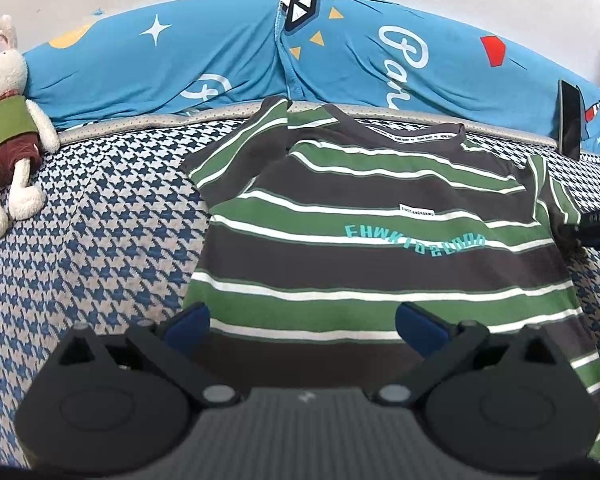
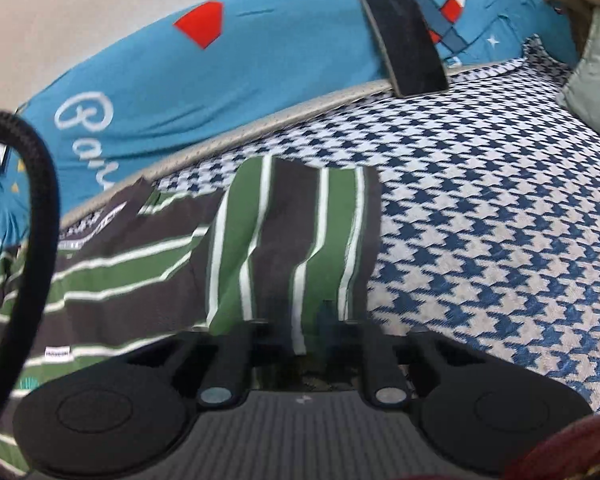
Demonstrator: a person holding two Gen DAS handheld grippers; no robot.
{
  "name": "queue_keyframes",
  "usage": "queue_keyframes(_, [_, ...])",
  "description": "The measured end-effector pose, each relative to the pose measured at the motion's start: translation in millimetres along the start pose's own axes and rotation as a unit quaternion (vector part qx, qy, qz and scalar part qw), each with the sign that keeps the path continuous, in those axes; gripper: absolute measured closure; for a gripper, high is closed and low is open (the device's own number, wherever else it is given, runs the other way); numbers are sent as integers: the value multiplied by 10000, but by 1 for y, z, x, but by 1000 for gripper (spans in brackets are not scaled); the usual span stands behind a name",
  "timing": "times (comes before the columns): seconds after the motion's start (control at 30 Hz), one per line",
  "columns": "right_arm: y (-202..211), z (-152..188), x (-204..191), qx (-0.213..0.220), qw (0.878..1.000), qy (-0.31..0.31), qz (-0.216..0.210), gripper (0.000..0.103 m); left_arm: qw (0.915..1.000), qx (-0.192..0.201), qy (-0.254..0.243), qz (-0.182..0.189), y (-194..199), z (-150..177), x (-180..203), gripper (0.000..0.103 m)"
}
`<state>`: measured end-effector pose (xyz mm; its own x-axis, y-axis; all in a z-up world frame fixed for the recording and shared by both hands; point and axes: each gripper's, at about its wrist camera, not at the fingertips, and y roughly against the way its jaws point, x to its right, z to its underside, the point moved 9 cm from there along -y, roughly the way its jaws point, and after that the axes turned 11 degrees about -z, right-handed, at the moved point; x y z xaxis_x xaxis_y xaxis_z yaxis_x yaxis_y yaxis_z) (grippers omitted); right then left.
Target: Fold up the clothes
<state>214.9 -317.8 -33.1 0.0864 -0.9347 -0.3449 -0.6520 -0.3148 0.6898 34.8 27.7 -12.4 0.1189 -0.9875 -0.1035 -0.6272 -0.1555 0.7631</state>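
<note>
A T-shirt (image 1: 380,248) striped in green, dark grey and white lies face up on the bed, with its collar toward the blue pillow. My left gripper (image 1: 304,324) hovers open over the hem, and its blue pads (image 1: 192,320) stand wide apart with nothing between them. My right gripper (image 2: 300,332) is shut on the shirt's right sleeve (image 2: 292,240), which rises from the fingers in a fold. In the left wrist view the right gripper (image 1: 596,228) shows dark at the shirt's right edge.
The bed cover (image 1: 100,240) has a blue-and-white houndstooth print. A long blue pillow (image 1: 180,64) lies along the wall, with a dark phone (image 2: 404,40) leaning on it. A plush rabbit (image 1: 8,120) lies far left. A black cable (image 2: 40,200) crosses the right wrist view, and a grey cushion (image 2: 596,72) sits at its right.
</note>
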Motion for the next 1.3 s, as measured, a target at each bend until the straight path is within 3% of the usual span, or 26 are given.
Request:
queue_keyframes(0.13, [6, -2, -4, 119, 9993, 212, 272, 100, 9999, 7, 103, -50, -1, -4, -6, 0])
queue_keyframes(0.4, [56, -13, 27, 604, 9868, 54, 1502, 100, 9978, -163, 619, -160, -9, -9, -29, 0])
queue_keyframes(0.43, [59, -12, 32, 606, 9870, -72, 1487, 100, 9974, -190, 676, -174, -10, -9, -31, 0])
queue_keyframes(0.6, [56, -19, 38, 693, 9940, -648, 543, 99, 9965, -173, 739, -341, -12, -9, -39, 0])
queue_keyframes(0.73, [44, -27, 37, 700, 9945, -773, -25, 90, 9968, -174, 711, -306, -11, -8, -39, 0])
queue_keyframes(0.87, [28, -30, 38, 696, 9948, -740, -44, 76, 9970, -178, 703, -262, -10, -7, -37, 0])
queue_keyframes(1.03, [9, -35, 43, 717, 9949, -710, 5, 68, 9969, -225, 723, -191, -10, -7, -35, 0])
queue_keyframes(1.23, [-10, -34, 43, 658, 9961, -554, 217, 66, 9962, -326, 797, -140, -12, -5, -37, 0])
queue_keyframes(1.3, [-13, -34, 37, 665, 9966, -434, 222, 73, 9960, -355, 809, -137, -13, -4, -37, 0])
